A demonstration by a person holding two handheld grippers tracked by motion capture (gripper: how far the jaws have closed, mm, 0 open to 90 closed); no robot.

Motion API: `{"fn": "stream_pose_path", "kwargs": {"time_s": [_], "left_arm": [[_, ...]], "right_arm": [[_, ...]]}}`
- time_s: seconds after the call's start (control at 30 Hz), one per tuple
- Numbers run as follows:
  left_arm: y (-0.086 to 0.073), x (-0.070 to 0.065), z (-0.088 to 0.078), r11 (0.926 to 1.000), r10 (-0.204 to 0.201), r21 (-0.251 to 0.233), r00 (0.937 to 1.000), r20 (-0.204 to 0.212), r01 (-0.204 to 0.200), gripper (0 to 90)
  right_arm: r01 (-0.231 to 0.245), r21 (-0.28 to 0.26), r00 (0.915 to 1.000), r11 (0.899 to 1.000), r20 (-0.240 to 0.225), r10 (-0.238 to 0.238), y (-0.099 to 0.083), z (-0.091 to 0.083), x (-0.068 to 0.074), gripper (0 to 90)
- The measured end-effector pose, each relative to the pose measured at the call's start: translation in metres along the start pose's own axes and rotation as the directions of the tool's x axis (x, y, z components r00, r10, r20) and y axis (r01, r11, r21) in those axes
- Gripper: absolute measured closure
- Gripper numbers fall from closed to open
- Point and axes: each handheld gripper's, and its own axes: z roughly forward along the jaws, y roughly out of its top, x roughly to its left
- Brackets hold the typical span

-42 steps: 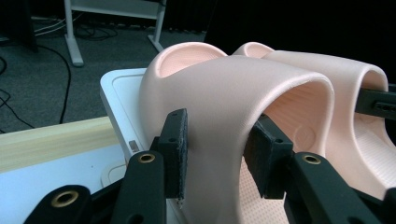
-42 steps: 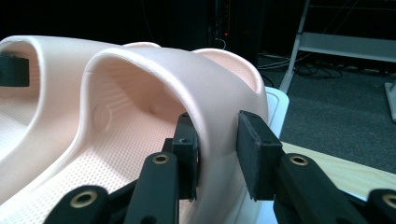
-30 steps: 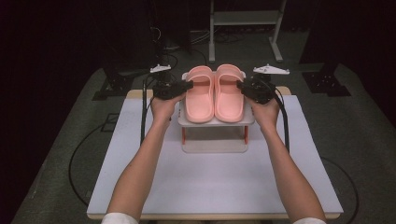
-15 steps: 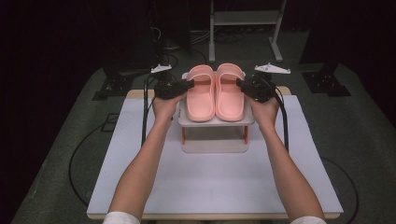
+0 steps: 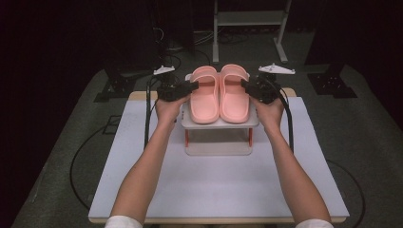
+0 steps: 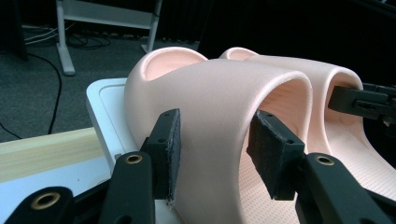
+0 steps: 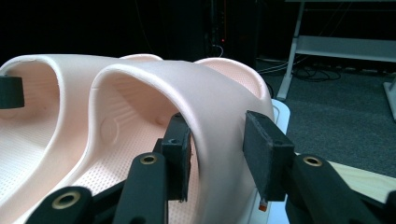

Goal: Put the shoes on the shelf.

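two pink foam slide sandals, the left sandal (image 5: pixel 205 95) and the right sandal (image 5: pixel 234 93), lie side by side on the top of a small white two-level stand (image 5: pixel 219 124) on the white table (image 5: pixel 218 185). their long axes run away from the person, with the strap ends far and the open flat ends near.

both forearms reach forward, almost parallel. the left gripper (image 5: pixel 191 87) points inward across the left sandal's strap; its jaws have just been opening, one pad at the outer face, the other apart inside. the right gripper (image 5: pixel 247 86) mirrors it, jaws slightly apart around the right strap, not pressing.
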Motion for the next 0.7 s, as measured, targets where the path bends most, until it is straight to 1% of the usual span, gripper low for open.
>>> {"fn": "stream_pose_path", "kwargs": {"time_s": [0.1, 0.17, 0.23, 0.27, 0.33, 0.37, 0.5, 0.7], "left_arm": [[0.000, 0.001, 0.000, 1.0000, 0.008, -0.002, 1.0000, 0.002, -0.008, 54.3], [0.000, 0.001, 0.000, 1.0000, 0.004, -0.004, 1.0000, 0.003, -0.004, 54.0], [-0.001, 0.002, 0.000, 0.9999, -0.007, -0.010, 0.9999, 0.010, 0.007, 53.4], [-0.001, 0.002, -0.001, 0.9999, -0.004, -0.010, 0.9999, 0.011, 0.004, 52.9], [-0.002, 0.002, -0.002, 0.9999, 0.000, -0.012, 1.0000, 0.003, 0.000, 51.4], [-0.004, 0.004, -0.005, 0.9999, 0.001, -0.013, 1.0000, 0.000, -0.001, 51.1], [-0.005, 0.007, -0.009, 0.9999, -0.004, -0.014, 1.0000, -0.002, 0.004, 50.2], [-0.004, 0.006, -0.014, 0.9997, 0.004, -0.024, 1.0000, -0.002, -0.004, 49.2]], "right_arm": [[0.007, 0.002, 1.0000, 1.000, 0.002, -0.007, 0.001, 0.001, 0.000, 61.4], [0.009, 0.000, 1.0000, 1.000, -0.003, -0.009, 0.001, 0.001, -0.002, 61.0], [0.005, 0.003, 1.0000, 1.000, -0.008, -0.005, 0.001, 0.000, -0.002, 60.6], [0.002, 0.005, 0.9999, 1.000, -0.015, -0.002, 0.001, 0.000, -0.003, 59.7], [-0.004, 0.010, 0.9999, 1.000, -0.014, 0.005, 0.000, -0.002, -0.004, 58.1], [-0.011, -0.004, 0.9997, 1.000, -0.019, 0.011, -0.002, -0.004, -0.006, 57.7], [-0.022, -0.005, 0.9995, 1.000, -0.021, 0.022, -0.005, -0.007, -0.007, 56.9], [-0.021, -0.005, 0.9994, 1.000, -0.028, 0.021, -0.007, -0.013, -0.009, 55.8]]}}
